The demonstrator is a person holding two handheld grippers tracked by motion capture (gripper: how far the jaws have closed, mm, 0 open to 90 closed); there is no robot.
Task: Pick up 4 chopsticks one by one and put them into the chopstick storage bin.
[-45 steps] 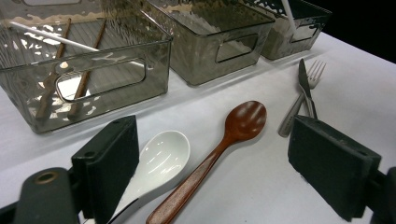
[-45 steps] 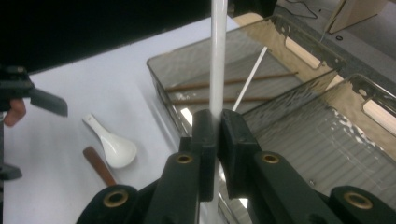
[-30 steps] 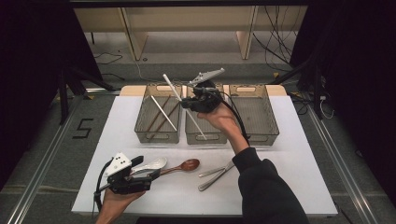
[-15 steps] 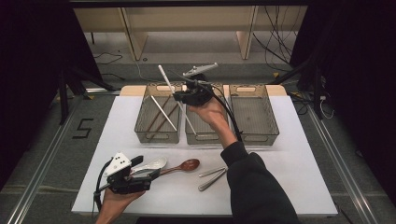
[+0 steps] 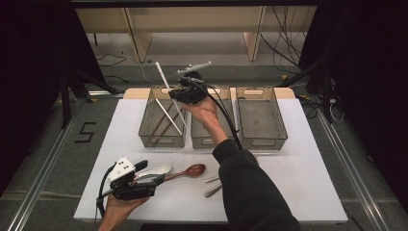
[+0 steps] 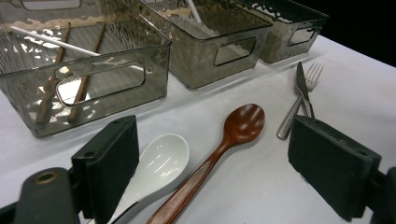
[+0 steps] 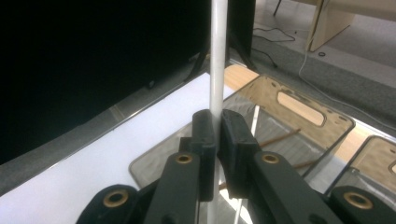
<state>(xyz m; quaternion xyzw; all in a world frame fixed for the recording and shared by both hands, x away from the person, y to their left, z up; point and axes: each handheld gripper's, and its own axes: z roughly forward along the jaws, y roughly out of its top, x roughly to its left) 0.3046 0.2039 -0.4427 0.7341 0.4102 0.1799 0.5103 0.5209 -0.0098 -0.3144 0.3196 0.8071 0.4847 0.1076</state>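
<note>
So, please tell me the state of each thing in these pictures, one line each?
Right tool: shut on white chopstick, above the left bin.
Left tool: open, over the two spoons.
White spoon: lying on table.
Wooden spoon: lying on table.
Right bin: empty.

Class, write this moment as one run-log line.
right gripper: shut on white chopstick, over left bin | left gripper: open, around white spoon, wooden spoon
</note>
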